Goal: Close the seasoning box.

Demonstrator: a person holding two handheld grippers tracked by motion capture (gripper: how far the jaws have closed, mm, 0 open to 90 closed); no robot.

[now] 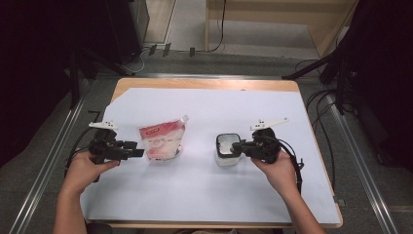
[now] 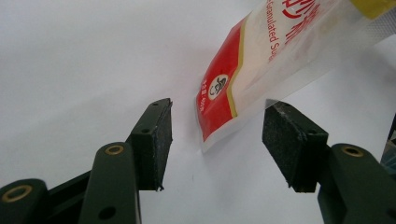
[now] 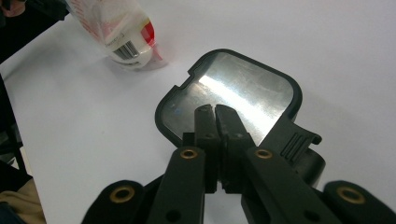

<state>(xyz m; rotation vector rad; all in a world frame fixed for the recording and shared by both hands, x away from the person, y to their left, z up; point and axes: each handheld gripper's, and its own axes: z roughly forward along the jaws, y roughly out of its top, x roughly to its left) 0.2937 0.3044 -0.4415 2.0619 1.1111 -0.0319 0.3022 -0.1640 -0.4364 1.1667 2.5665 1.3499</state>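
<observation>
A red and white sugar pouch (image 1: 160, 141) stands on the white sheet (image 1: 209, 195), left of the middle. My left gripper (image 1: 139, 149) is level at the pouch's left side with its jaws open. In the left gripper view the pouch's lower corner (image 2: 219, 116) reaches into the gap of that gripper (image 2: 217, 140), and neither pad presses on it. A small white container with a black-rimmed, shiny lid (image 1: 227, 145) sits right of the middle. My right gripper (image 1: 239, 146) has its shut tips over the lid (image 3: 243, 88), and nothing shows between the fingertips (image 3: 205, 116).
The sheet covers most of a wooden table (image 1: 204, 84), whose edges show at the back and right. Cables trail from both grippers toward the table's sides. The pouch (image 3: 119, 28) shows at the upper left in the right gripper view.
</observation>
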